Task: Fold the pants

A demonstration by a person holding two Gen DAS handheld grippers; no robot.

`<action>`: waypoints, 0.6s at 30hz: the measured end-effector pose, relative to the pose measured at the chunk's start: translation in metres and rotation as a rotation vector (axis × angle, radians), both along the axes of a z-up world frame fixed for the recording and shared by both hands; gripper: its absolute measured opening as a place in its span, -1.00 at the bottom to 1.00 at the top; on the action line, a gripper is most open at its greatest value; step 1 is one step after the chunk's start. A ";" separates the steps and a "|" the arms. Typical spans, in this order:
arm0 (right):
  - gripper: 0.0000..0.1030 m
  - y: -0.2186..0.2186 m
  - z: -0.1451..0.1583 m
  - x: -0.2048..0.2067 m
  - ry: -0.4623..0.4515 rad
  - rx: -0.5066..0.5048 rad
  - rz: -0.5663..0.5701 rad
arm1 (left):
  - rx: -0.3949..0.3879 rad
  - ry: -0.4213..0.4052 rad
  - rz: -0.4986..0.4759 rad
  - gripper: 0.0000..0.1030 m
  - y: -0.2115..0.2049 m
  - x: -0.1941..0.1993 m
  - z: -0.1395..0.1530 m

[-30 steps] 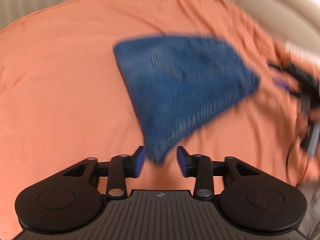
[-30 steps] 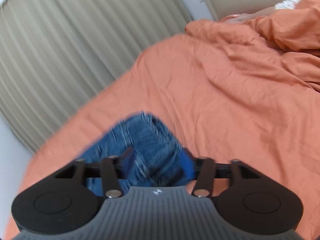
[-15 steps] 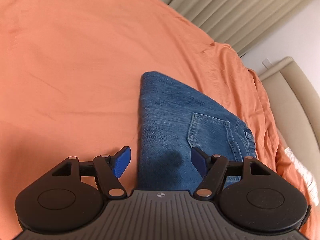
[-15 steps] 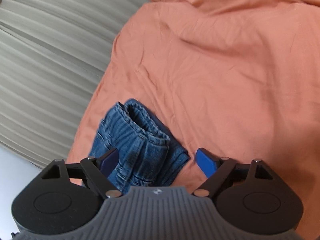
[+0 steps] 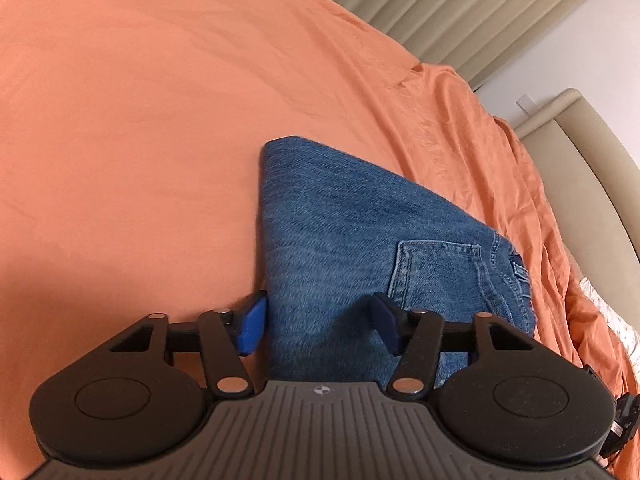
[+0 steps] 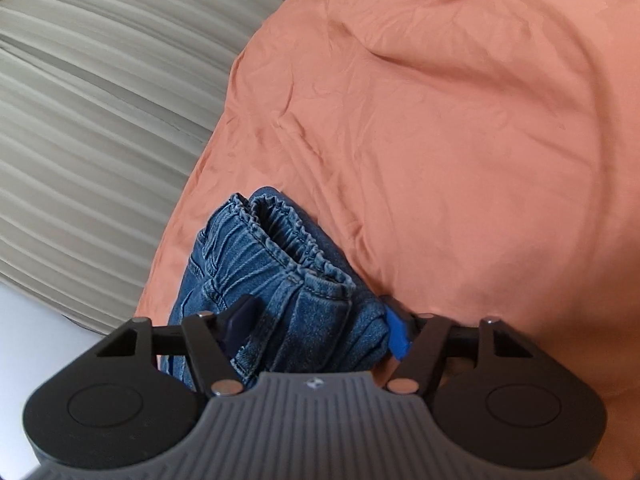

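Observation:
The blue denim pants (image 5: 360,248) lie folded into a compact stack on the orange bedsheet (image 5: 140,120), back pocket up. My left gripper (image 5: 318,326) is open, its blue pads standing apart just above the folded edge nearest me. In the right wrist view the elastic waistband end of the pants (image 6: 280,272) faces me, layers stacked. My right gripper (image 6: 320,326) is open, its pads standing either side of that end without pinching it.
The orange bedsheet (image 6: 460,120) is wrinkled around the pants. Beige pleated curtains (image 6: 100,100) hang beyond the bed's edge. A beige padded headboard (image 5: 592,168) stands at the right, with a white wall behind it.
Both grippers let go of the pants and opened wide. The pants dropped from hanging in the air to lying folded on the bed. Both grippers have come lower over them.

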State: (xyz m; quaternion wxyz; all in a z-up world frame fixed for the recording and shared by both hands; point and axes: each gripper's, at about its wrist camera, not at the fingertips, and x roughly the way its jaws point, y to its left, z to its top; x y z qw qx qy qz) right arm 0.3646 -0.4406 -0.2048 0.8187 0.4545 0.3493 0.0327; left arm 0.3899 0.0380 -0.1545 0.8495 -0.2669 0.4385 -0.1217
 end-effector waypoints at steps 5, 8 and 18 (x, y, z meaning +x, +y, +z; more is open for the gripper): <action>-0.31 0.002 0.008 -0.008 -0.012 -0.037 -0.037 | 0.052 -0.020 -0.027 -0.53 -0.007 0.002 0.007; -0.41 0.004 0.016 -0.012 -0.025 -0.078 -0.024 | 0.081 -0.038 -0.040 -0.75 -0.007 -0.002 0.014; -0.55 0.039 0.083 -0.021 -0.056 -0.347 0.069 | 0.135 -0.093 -0.063 -0.90 0.000 -0.015 0.064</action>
